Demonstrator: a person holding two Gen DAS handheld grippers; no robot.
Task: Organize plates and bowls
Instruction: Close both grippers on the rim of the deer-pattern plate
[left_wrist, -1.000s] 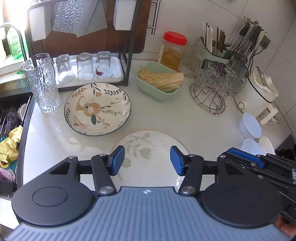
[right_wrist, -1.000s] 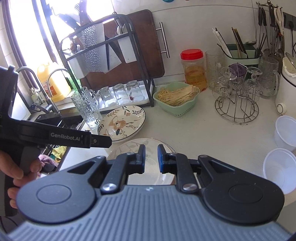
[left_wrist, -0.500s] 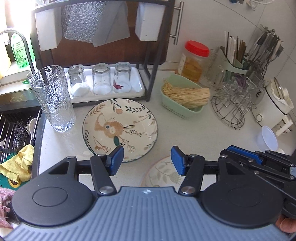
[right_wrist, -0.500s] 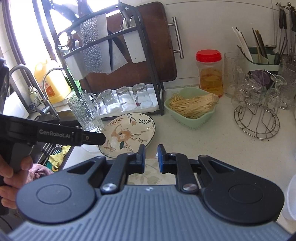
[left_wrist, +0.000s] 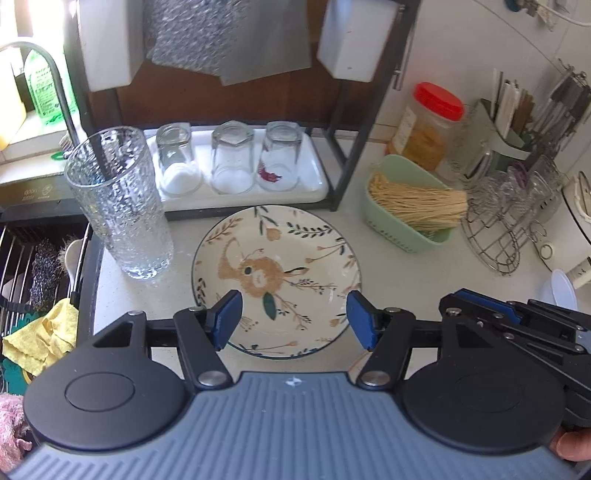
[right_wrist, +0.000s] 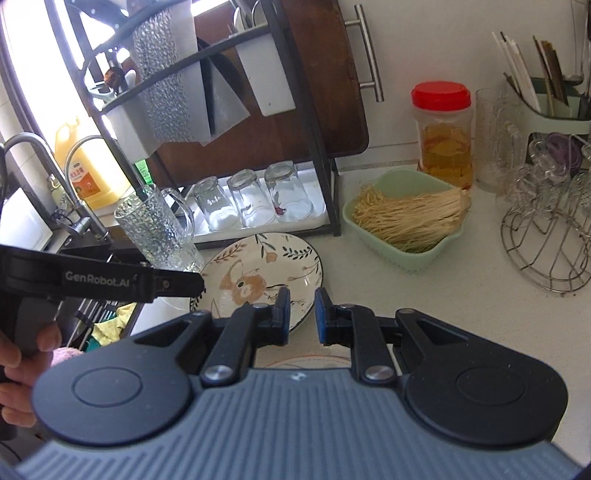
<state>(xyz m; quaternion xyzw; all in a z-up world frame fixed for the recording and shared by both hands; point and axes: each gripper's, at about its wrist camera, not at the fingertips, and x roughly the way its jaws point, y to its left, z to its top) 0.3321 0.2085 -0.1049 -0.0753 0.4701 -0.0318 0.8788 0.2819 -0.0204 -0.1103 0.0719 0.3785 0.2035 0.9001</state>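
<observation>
From the left wrist view, the left gripper (left_wrist: 293, 317) hangs over the floral plate (left_wrist: 275, 273), which lies flat on the white counter (left_wrist: 399, 280) in front of the black rack (left_wrist: 354, 155). Its jaws have just been opening and now stand wide, one blue pad on either side of the plate's near half, with nothing pressed between them. A tall textured glass (left_wrist: 120, 201) stands just left of the plate. Three upturned glasses (left_wrist: 231, 162) sit on a white tray (left_wrist: 317, 184) under the rack. A green basket of noodles (left_wrist: 413, 206) lies to the right, with a red-lidded jar (left_wrist: 430, 125) behind it.

From the right wrist view, the right gripper (right_wrist: 300, 314) has its jaws drawn nearly together, only a narrow gap left and nothing in it. It hovers above the counter at the floral plate's (right_wrist: 258, 273) near right edge. The rim of a second plate (right_wrist: 306, 362) shows just beneath the gripper body. At the left, a hand (right_wrist: 22, 358) holds the left gripper (right_wrist: 177, 286), whose tip reaches over the floral plate's left edge, beside the textured glass (right_wrist: 159, 229).
</observation>
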